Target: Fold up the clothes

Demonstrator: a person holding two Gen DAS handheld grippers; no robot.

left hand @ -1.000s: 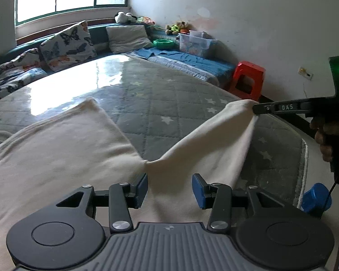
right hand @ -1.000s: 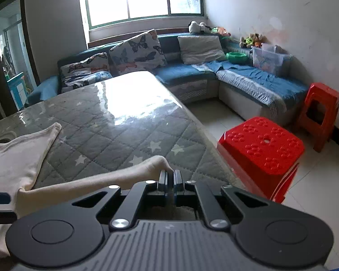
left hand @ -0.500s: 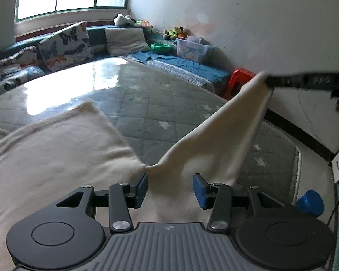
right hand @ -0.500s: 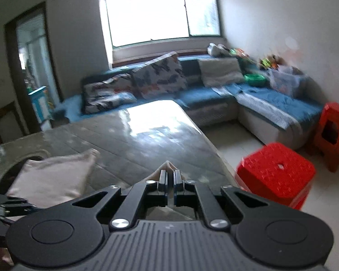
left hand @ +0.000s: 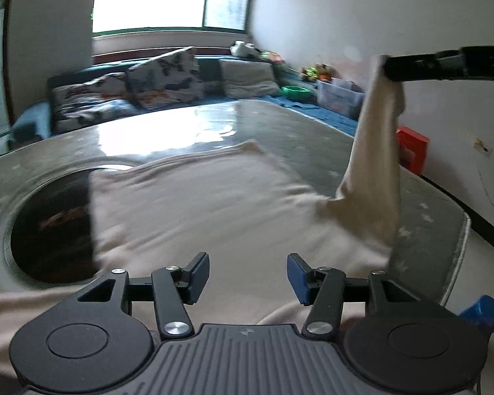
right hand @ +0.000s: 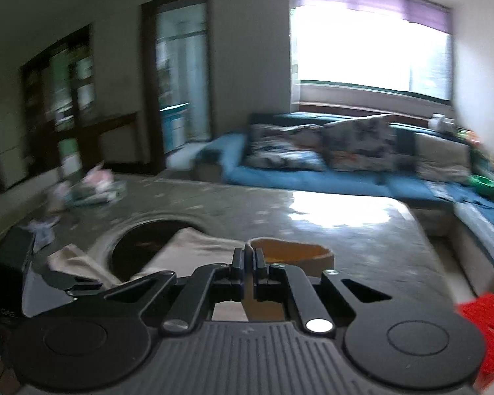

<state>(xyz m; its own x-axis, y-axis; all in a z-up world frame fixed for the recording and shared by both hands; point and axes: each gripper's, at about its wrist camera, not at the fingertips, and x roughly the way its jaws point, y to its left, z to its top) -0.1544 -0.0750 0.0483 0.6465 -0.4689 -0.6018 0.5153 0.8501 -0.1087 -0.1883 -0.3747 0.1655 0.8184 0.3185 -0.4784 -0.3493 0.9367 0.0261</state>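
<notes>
One cream garment (left hand: 207, 204) of soft knit cloth is spread flat on the desk (left hand: 187, 128), a grey-green quilted pad with pale stars under a glossy clear cover; a round dark opening (left hand: 49, 227) is cut into the pad at the garment's left edge. The body of the garment is seen as a broad, rounded rectangle, its long axis running from the near edge of the desk away toward the window. One sleeve (left hand: 375, 171) is drawn up and to the right as a long tapering strip, its cuff pinched in the clenched right tool (right hand: 250, 256), whose black jaws are pressed together on the cloth. The left tool (left hand: 248, 275), with two blue-padded fingers, is held over the cloth; its jaws are opening and nothing is gripped between them. Two butterfly-print cushions (left hand: 131, 92) are seen on the blue sofa beyond.
</notes>
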